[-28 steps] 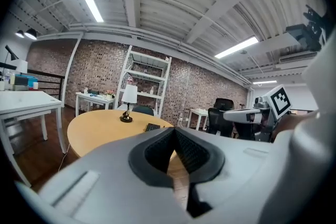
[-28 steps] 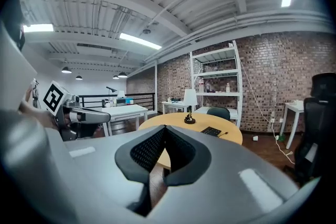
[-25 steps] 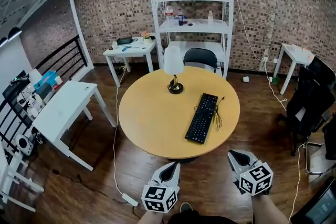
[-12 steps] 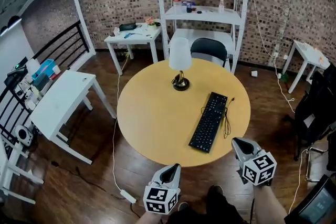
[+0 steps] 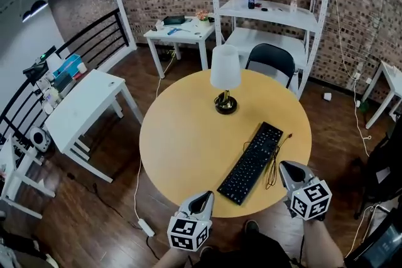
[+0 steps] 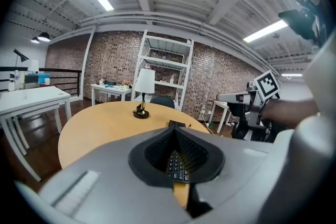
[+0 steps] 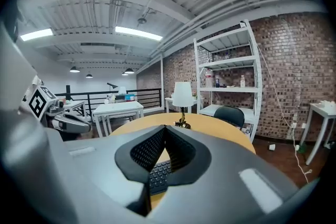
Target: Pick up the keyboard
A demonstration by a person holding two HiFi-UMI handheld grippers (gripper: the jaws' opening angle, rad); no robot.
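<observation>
A black keyboard lies slantwise on the right half of the round wooden table, its thin cable looped beside it. My left gripper hovers at the table's near edge, just left of the keyboard's near end, shut and empty. My right gripper is at the near right edge, beside the cable, also shut and empty. In the left gripper view the keyboard shows through the notch of the shut gripper. In the right gripper view the keyboard lies just beyond the shut gripper.
A white table lamp stands on the table behind the keyboard. A dark chair and a white shelf unit are beyond. A white desk stands at left, and a floor cable with a plug lies left of my left gripper.
Both grippers have come forward from over the floor to the table's near edge, close to the keyboard. The view has moved in toward the table. Both stay shut.
</observation>
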